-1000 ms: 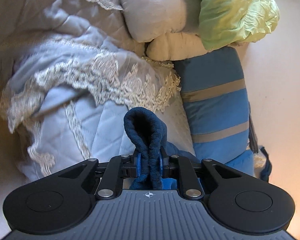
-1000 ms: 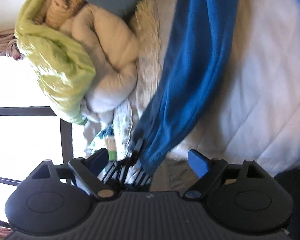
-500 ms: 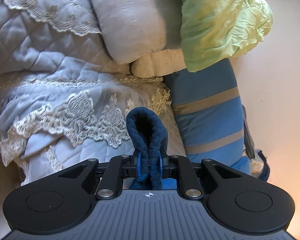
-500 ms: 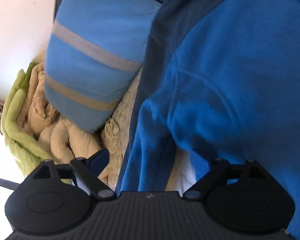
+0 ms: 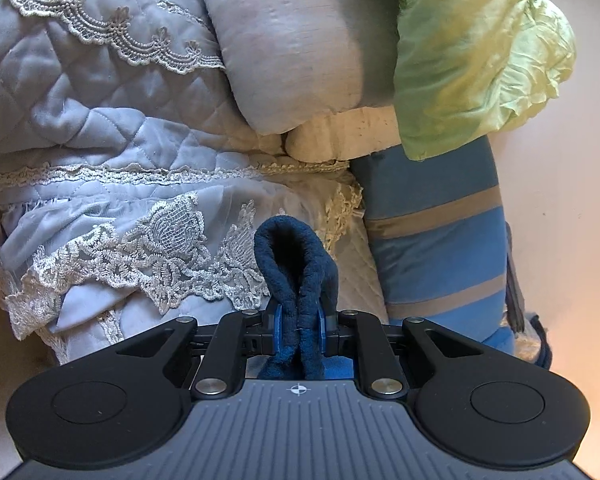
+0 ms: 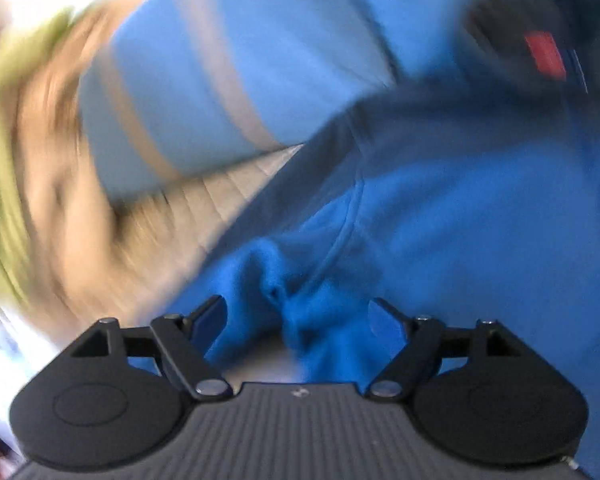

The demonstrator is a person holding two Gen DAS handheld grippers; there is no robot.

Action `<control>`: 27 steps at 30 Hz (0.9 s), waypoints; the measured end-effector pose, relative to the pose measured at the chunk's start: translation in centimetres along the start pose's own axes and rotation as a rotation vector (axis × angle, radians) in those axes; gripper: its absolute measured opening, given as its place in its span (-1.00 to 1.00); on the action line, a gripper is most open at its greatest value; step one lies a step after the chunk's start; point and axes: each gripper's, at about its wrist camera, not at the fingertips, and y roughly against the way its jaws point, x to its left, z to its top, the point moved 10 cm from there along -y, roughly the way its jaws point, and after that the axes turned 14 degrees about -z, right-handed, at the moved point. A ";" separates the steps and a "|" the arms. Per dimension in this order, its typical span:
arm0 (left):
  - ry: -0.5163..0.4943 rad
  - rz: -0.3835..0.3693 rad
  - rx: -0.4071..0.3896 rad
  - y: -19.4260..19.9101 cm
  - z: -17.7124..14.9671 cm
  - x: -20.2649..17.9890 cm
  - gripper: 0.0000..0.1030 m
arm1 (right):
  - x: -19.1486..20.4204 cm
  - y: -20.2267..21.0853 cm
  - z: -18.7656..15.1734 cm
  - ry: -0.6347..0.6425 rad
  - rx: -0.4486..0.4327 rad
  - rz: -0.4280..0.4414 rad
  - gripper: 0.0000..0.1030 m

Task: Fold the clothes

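The left gripper (image 5: 298, 320) was pinching a dark navy fold of the blue fleece garment (image 5: 296, 264), which stood up at twelve o'clock from its pads above the lace-trimmed quilt (image 5: 112, 128). The right gripper (image 6: 298, 320) had its jaws spread, a bunch of the same fleece between them unpressed, the striped blue pillow (image 6: 204, 80) at eleven o'clock.
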 end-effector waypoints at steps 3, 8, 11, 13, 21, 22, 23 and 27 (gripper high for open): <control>-0.002 0.002 0.002 0.0 -0.1 0.0 -0.71 | 2.2 -0.6 -0.5 0.328 -0.104 -0.131 0.65; 0.005 0.010 0.000 -0.1 -0.1 0.3 -0.71 | 5.3 -3.4 -2.5 0.676 -0.180 -0.324 0.57; 0.003 0.024 0.004 -0.2 0.0 0.8 -0.71 | 5.1 -4.9 -3.1 0.814 -0.232 -0.417 -0.60; 0.000 0.038 0.007 -0.2 0.1 1.2 -0.71 | 4.5 -5.1 -3.3 0.876 -0.253 -0.426 -0.70; -0.002 0.095 0.056 -0.6 0.0 3.6 -0.72 | 1.2 -3.0 -2.8 1.018 -0.259 -0.337 -0.75; -0.001 0.109 0.064 -0.7 -0.1 4.1 -0.72 | 0.9 -3.0 -3.0 1.044 -0.252 -0.324 -0.75; -0.001 0.123 0.072 -0.7 -0.3 4.7 -0.72 | 1.0 -3.3 -3.3 1.065 -0.246 -0.313 -0.74; -0.007 0.188 0.119 -0.9 -1.2 7.0 -0.71 | 1.1 -2.9 -4.0 1.066 -0.220 -0.256 -0.39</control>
